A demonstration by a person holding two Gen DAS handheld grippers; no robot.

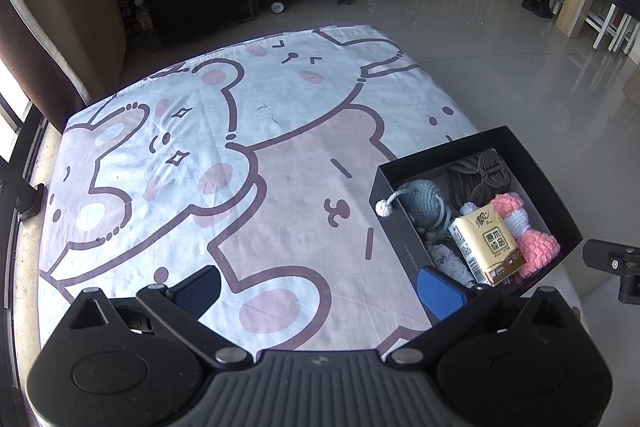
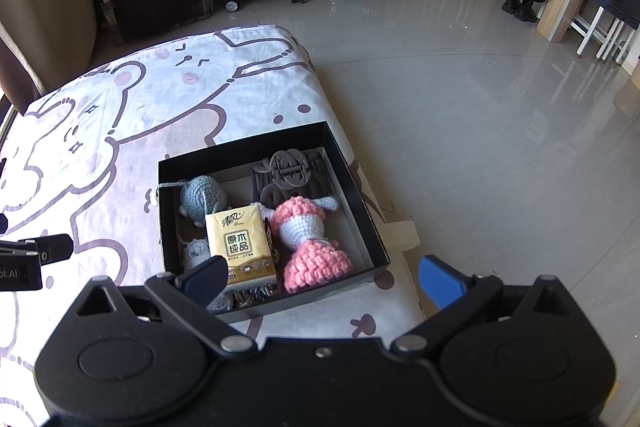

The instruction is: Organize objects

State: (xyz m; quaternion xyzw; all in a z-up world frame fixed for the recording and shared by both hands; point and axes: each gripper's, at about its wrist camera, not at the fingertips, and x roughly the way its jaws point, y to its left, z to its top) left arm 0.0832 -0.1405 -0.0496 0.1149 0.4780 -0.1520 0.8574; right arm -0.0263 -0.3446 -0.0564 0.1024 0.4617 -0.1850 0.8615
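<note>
Right wrist view: black box (image 2: pixel 356 203) at 12 o'clock, corralling tissue pack (image 2: pixel 240 241) and crochet doll (image 2: pixel 308 247).
Hand-held grippers: right (image 2: pixel 322 279) and left (image 1: pixel 320 291) both spread, empty.

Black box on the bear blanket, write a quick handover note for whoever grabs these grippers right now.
Left gripper: open, empty, over the bear-print blanket.
Right gripper: open, empty, above the near edge of the black cardboard box.
In the box: yellow tissue pack lying on top, pink and white crochet doll, blue-grey crochet toy with its cord over the rim, brown strap bundle, and smaller items under the pack that I cannot identify.
Done: everything in view is boxed; no loose item shows on the blanket.
Left: perhaps tuck the cord in; no lid in view.
</note>
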